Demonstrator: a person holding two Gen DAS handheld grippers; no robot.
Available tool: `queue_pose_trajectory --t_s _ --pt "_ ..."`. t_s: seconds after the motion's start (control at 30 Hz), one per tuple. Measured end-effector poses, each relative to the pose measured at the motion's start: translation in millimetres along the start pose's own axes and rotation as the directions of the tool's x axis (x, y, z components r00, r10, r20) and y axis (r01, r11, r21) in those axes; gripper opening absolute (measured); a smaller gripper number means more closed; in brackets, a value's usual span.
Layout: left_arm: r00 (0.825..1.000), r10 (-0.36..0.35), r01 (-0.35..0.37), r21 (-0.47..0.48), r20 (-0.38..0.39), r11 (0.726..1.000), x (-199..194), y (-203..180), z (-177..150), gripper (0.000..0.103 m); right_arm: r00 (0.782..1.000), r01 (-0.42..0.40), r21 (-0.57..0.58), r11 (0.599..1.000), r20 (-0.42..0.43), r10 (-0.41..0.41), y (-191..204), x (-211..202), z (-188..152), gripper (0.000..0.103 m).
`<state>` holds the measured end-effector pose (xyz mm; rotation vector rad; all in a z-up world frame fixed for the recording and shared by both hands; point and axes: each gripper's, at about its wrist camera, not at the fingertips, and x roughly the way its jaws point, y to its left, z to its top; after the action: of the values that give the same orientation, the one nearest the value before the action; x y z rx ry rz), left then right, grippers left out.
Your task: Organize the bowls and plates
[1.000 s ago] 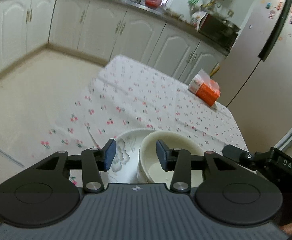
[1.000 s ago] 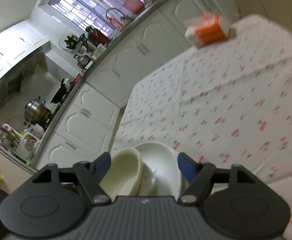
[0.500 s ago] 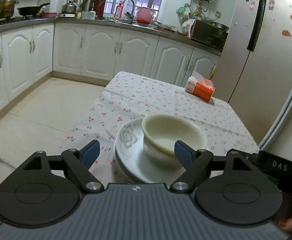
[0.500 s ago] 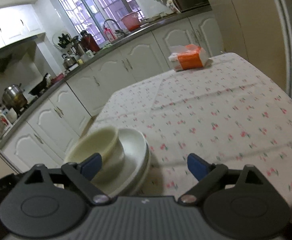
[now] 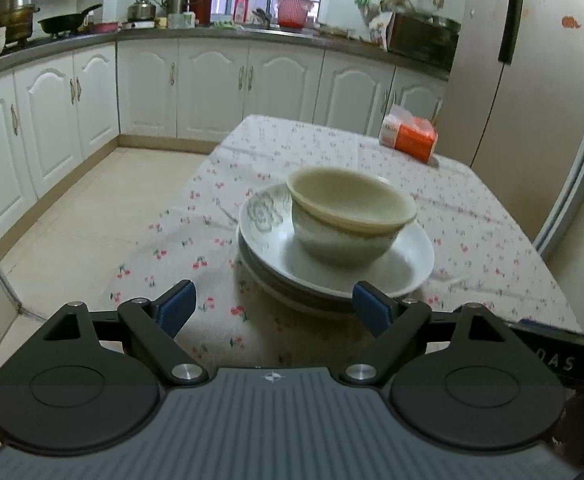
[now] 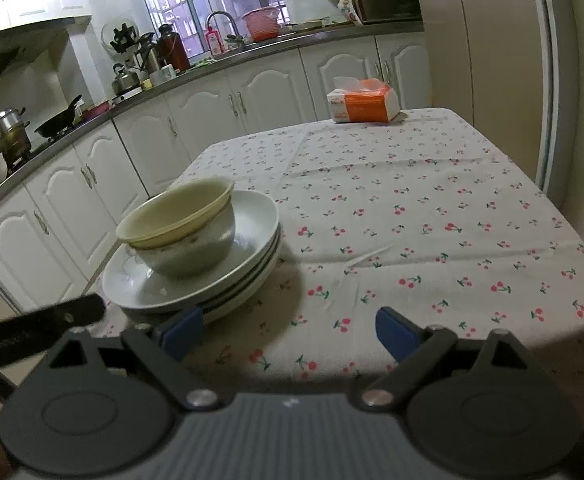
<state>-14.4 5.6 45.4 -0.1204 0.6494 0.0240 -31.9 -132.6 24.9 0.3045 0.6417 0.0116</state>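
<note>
Left gripper [image 5: 274, 307] is spread wide, blue pads [image 5: 177, 307] far apart with nothing between them. It's hanging just short of the near edge of the plate stack [image 5: 332, 268], not touching it as far as I can see; the right-hand pad sits right in front of the plate rim, but there's no contact I can confirm.

Right gripper [image 6: 288, 330] is the same deal: fingers splayed out, empty, just cherry-print tablecloth [image 6: 432, 208] showing in the gap. Its left pad [image 6: 182, 330] overlaps the front edge of the plates in the view; can't tell if it's actually touching. The dark bar poking in from the left of that view is part of the left gripper.

The dishes are all in one pile near the front-left part of the table: a few white plates stacked, the top one with a grey flower pattern [image 5: 266, 210], then a white bowl [image 6: 190, 252] sitting in the middle of it, and a cream bowl [image 6: 174, 216] nested inside that one, slightly tilted.

Further back on the table, well apart from the pile, there's an orange and white tissue pack [image 6: 362, 106] near the far corner. Behind that are white kitchen cabinets [image 5: 208, 80] and the fridge [image 5: 532, 80] on the right.
</note>
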Motion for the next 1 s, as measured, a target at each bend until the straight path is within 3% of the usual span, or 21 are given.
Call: queue_pose_trajectory --t_s 1.0 --pt "0.997 0.039 -0.037 0.017 -0.065 0.999 -2.2 1.9 -15.0 0.103 0.999 0.005 0.008 1.000 -0.050 -0.004 5.4 -7.9 -15.7 0.093"
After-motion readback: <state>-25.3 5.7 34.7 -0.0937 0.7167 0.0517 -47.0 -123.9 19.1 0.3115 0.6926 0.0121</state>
